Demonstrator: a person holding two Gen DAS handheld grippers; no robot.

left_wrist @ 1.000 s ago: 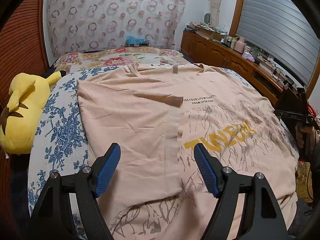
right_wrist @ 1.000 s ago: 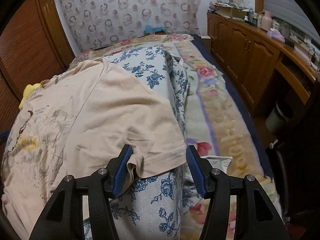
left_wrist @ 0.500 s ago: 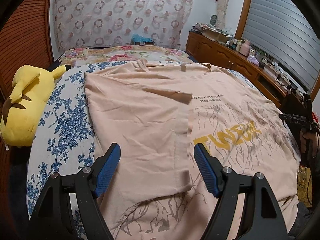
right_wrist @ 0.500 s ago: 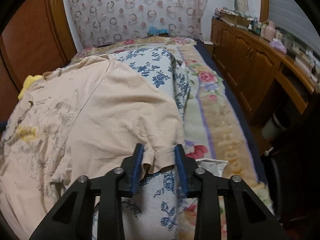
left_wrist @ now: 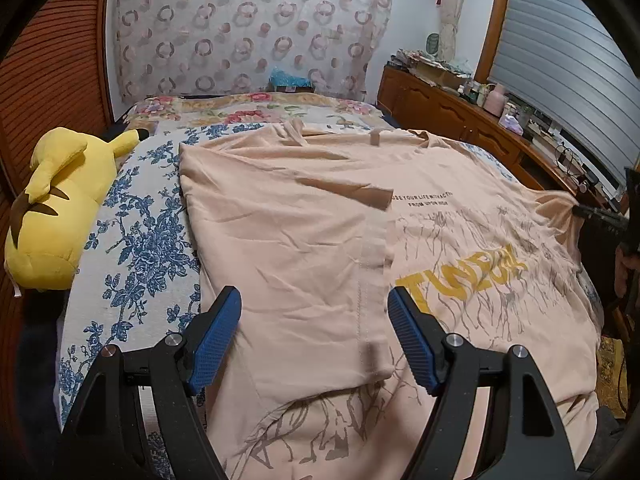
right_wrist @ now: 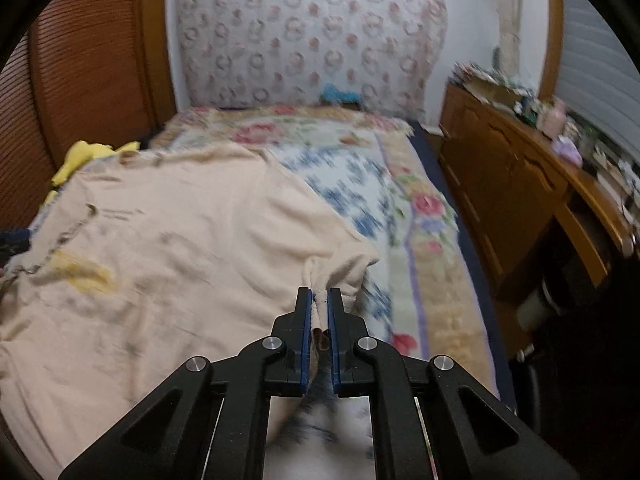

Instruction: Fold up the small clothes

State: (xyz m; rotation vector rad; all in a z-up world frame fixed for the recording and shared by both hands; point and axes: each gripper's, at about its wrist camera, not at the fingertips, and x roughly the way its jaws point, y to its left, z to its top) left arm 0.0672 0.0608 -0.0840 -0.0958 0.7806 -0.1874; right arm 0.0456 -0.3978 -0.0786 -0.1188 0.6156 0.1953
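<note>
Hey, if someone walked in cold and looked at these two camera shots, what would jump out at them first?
The big peach cotton T-shirt with yellow lettering, spread over the blue-flowered bedspread and with one side already folded in, fills the middle of both views. The right claw is shut on the shirt's sleeve at the bed's right side, while the left claw hovers open over the folded part. A bright yellow plush toy lies at the bed's left edge.
</note>
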